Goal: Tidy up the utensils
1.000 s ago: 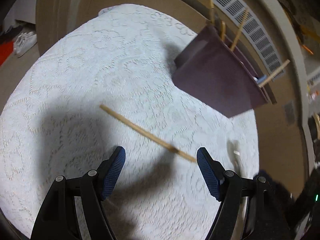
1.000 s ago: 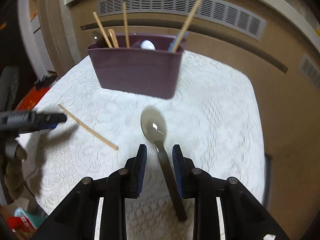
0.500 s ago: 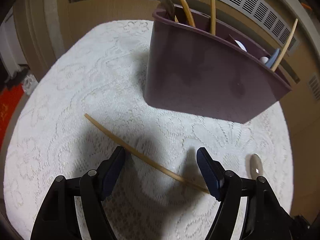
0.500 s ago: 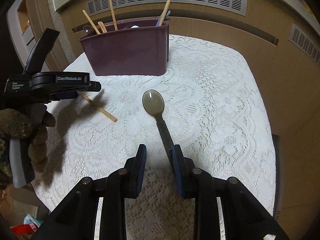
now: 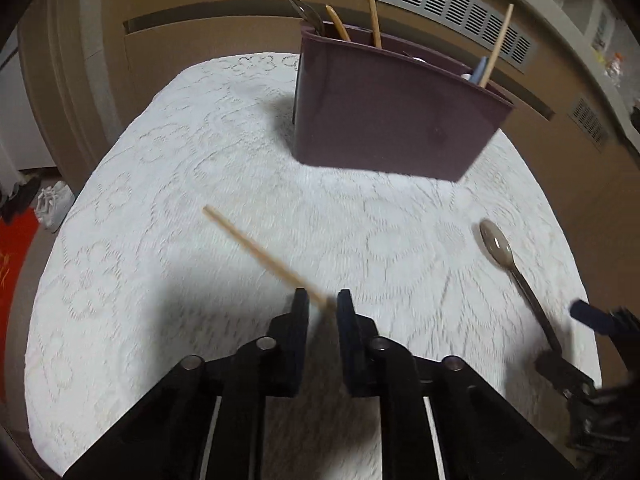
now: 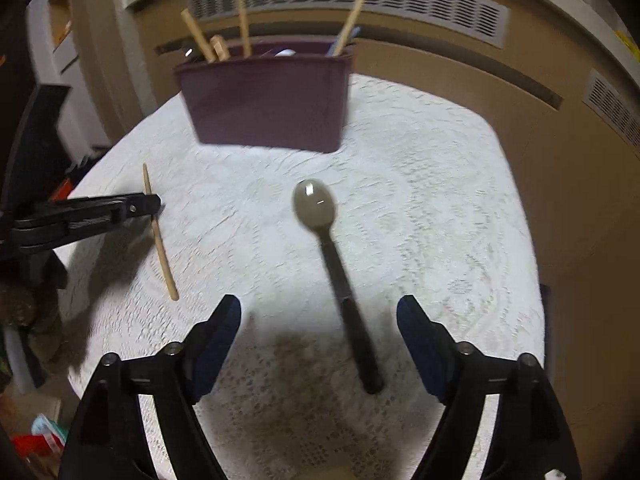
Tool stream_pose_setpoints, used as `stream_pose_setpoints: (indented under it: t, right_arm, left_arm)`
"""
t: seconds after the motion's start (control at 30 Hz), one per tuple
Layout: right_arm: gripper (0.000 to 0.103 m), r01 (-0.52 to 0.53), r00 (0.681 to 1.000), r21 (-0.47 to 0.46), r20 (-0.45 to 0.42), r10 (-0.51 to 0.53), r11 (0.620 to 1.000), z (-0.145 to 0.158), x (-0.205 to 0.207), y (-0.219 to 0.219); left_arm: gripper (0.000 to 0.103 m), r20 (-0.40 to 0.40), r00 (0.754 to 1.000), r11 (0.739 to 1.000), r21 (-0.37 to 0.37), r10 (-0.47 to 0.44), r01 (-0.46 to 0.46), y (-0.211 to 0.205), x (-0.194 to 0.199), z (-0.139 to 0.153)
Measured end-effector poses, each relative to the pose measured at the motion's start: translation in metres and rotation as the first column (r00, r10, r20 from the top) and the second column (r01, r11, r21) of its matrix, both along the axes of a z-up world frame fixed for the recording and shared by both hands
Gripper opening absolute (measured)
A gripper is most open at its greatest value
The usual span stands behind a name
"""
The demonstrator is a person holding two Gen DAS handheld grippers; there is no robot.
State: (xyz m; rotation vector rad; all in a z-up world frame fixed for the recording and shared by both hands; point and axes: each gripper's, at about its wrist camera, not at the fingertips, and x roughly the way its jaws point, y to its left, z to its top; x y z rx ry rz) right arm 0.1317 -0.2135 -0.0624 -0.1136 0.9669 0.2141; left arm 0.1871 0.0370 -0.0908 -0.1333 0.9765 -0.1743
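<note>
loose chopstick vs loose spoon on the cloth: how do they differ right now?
The chopstick is a thin, pale wooden stick; the spoon is grey with a rounded bowl and dark handle. The left gripper, jaws just closed, pinches the chopstick; the spoon lies free between the right gripper's just-opened jaws. Both are outside the purple holder.
</note>
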Motion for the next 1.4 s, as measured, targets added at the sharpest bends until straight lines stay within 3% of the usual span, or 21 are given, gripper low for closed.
stream_pose_setpoints:
  t: [0.2, 0.27, 0.37, 0.47, 0.53, 0.6, 0.63, 0.77, 0.83, 0.87, 0.93, 1.07, 1.4]
  right_arm:
    - [0.078, -0.060, 0.998, -0.044, 0.014, 0.061, 0.997, -0.002, -0.005, 0.029]
    - [0.078, -0.065, 0.997, -0.069, 0.031, 0.067, 0.995, -0.001, -0.007, 0.034]
    - [0.078, -0.061, 0.996, -0.107, 0.050, 0.067, 0.992, 0.000, -0.009, 0.039]
    - [0.078, -0.052, 0.997, -0.105, 0.052, 0.058, 0.993, 0.001, -0.012, 0.038]
    - [0.078, -0.040, 0.997, -0.108, 0.055, 0.046, 0.993, 0.002, -0.014, 0.035]
    - [0.078, -0.030, 0.997, -0.117, 0.064, 0.038, 0.993, 0.003, -0.016, 0.032]
    - [0.078, -0.027, 0.997, -0.121, 0.069, 0.036, 0.992, 0.004, -0.017, 0.030]
    - [0.078, -0.005, 0.995, -0.148, 0.098, 0.020, 0.989, 0.007, -0.014, 0.026]
    - [0.080, -0.001, 0.992, -0.164, 0.126, 0.022, 0.986, 0.010, -0.008, 0.024]
    - [0.084, -0.008, 0.991, -0.164, 0.130, 0.030, 0.986, 0.011, -0.002, 0.022]
    - [0.086, -0.037, 0.993, -0.151, 0.104, 0.053, 0.988, 0.009, 0.015, 0.017]
    - [0.086, -0.074, 0.996, -0.124, 0.041, 0.080, 0.990, 0.001, 0.050, 0.009]
    - [0.086, -0.006, 0.994, -0.012, -0.113, 0.005, 1.000, -0.028, 0.099, -0.001]
  left_arm:
    - [0.010, -0.038, 0.999, 0.998, -0.043, 0.036, -0.037, 0.017, -0.016, 0.002]
    - [0.012, -0.102, 0.990, 0.986, -0.126, 0.094, -0.106, 0.027, -0.006, -0.002]
    - [0.015, -0.172, 0.966, 0.955, -0.193, 0.193, -0.225, 0.039, 0.013, -0.009]
    - [0.024, -0.193, 0.945, 0.933, -0.197, 0.263, -0.300, 0.039, 0.031, -0.011]
    - [0.034, -0.185, 0.943, 0.939, -0.157, 0.276, -0.305, 0.031, 0.044, -0.010]
    - [0.050, -0.162, 0.952, 0.954, -0.111, 0.260, -0.279, 0.019, 0.054, -0.008]
    - [0.052, -0.150, 0.958, 0.963, -0.070, 0.246, -0.259, 0.010, 0.059, -0.008]
    - [0.051, -0.051, 0.981, 0.977, 0.108, 0.189, -0.182, -0.015, 0.063, -0.011]
    - [0.049, -0.003, 0.988, 0.976, 0.155, 0.153, -0.151, -0.022, 0.058, -0.014]
    - [0.046, 0.018, 0.991, 0.979, 0.159, 0.129, -0.130, -0.024, 0.055, -0.014]
    - [0.025, 0.038, 0.996, 0.983, 0.166, 0.075, -0.081, -0.028, 0.047, -0.014]
    - [0.010, 0.051, 0.998, 0.983, 0.184, -0.034, 0.024, -0.038, 0.028, -0.006]
    - [0.008, 0.014, 0.976, 0.974, 0.072, -0.217, 0.216, -0.078, -0.015, -0.001]
